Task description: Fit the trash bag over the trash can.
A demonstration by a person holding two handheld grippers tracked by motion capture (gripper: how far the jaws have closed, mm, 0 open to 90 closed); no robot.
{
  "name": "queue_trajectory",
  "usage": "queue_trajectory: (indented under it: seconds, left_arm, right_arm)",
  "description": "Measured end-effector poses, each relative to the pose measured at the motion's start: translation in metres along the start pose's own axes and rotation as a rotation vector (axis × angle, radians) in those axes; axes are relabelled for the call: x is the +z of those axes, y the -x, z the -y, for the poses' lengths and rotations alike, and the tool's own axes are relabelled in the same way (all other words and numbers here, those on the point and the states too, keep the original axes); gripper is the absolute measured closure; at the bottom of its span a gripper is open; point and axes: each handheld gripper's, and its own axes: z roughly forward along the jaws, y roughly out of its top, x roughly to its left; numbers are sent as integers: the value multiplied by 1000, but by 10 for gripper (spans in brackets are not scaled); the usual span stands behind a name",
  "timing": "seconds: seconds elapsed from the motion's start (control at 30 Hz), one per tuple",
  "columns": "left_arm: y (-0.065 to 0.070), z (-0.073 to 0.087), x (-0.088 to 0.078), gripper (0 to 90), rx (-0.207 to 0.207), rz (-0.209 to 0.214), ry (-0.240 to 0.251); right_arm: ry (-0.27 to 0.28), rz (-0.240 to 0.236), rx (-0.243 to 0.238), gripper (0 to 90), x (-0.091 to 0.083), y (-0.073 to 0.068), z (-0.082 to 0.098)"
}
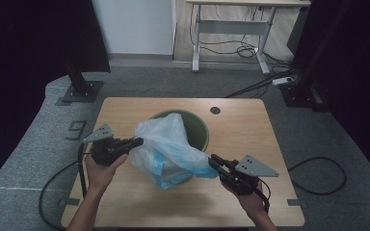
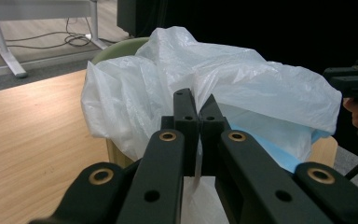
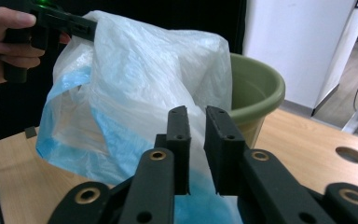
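A thin white and blue plastic bag (image 1: 168, 144) lies crumpled over the near rim of a green bin (image 1: 197, 122) in the middle of the table. My left gripper (image 1: 139, 142) is shut on the bag's left edge; in the left gripper view its jaws (image 2: 197, 100) meet with film (image 2: 242, 79) pinched between them. My right gripper (image 1: 213, 160) grips the bag's right corner, which tapers toward it. In the right gripper view its jaws (image 3: 196, 114) stand a narrow slit apart with bag film (image 3: 135, 70) running down between them. The bin (image 3: 256, 84) rises behind.
The wooden table (image 1: 250, 130) has a cable hole (image 1: 215, 110) at the back. Black cables trail from both grippers off the table's sides. A white desk frame (image 1: 231, 29) stands on the floor beyond, with dark stands left and right.
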Motion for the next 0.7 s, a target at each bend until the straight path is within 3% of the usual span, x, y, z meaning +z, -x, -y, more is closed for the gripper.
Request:
queue_trajectory:
  seconds: [0.07,0.13,0.23,0.33,0.47,0.57,0.7]
  left_arm:
    - [1,0,0,895,1,1,-1]
    - [2,0,1,895,3,3,-4]
    - [2,-1,1,895,3,4,-7]
    - [2,-1,1,894,1,6,-11]
    - [-1,-2,1,894,-6,10,-10]
    - [-1,-2,1,894,-4,7,-15]
    - [0,-4,3,894,9,-3,-34]
  right_arm:
    - [-8,-24,-16,596,1,-4,-1]
    - [-22,-10,-32,453,4,-11,0]
    - [-48,-5,-8,397,10,-13,2]
    - [-61,-14,35,478,16,-7,5]
    - [-76,-8,23,781,20,-5,7]
    - [-74,-15,17,868,19,-3,4]
    - [-57,-7,24,882,16,2,-5]
